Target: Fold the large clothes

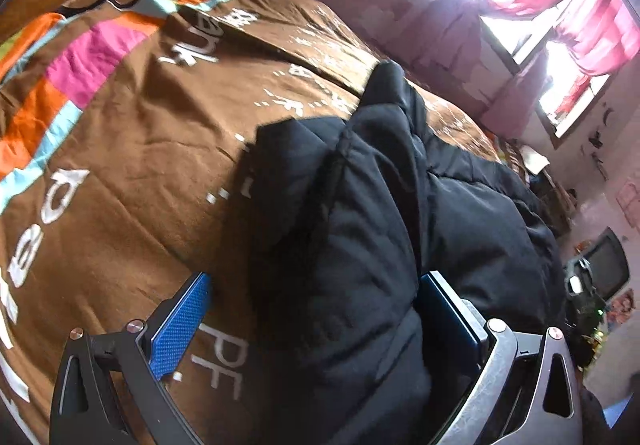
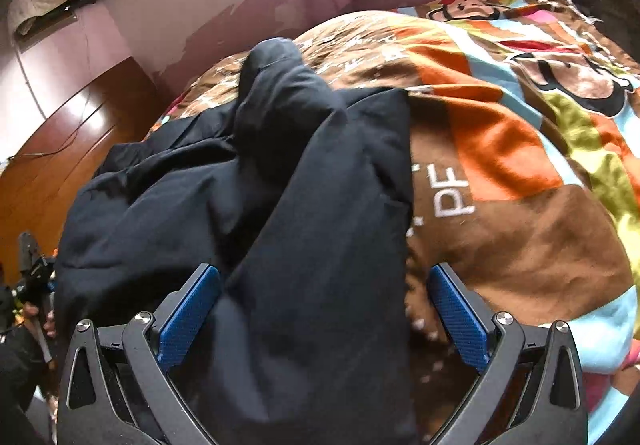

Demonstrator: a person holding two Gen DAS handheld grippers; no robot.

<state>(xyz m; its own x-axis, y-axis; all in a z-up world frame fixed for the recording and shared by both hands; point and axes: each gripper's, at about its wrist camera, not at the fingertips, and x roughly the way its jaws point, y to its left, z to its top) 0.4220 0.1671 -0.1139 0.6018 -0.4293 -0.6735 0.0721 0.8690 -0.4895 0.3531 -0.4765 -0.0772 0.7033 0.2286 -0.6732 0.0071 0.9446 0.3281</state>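
Black padded jacket (image 1: 360,245) lies bunched on the bed, on top of a brown printed blanket (image 1: 132,165) with orange, pink and blue stripes. Left tool (image 1: 312,321): fingers spread wide, a thick fold of the jacket between them, not pinched. Right tool (image 2: 324,319): likewise spread wide over a jacket panel (image 2: 320,245); the panel's right edge runs between the fingers. Both blue pads look clear of a firm grip. Judgement: step in hand is taking hold of the near edge for a fold. To do it well, close each tool on the hem layers only, avoid catching the blanket underneath, and lift both sides level so the puffy fabric does not slump.
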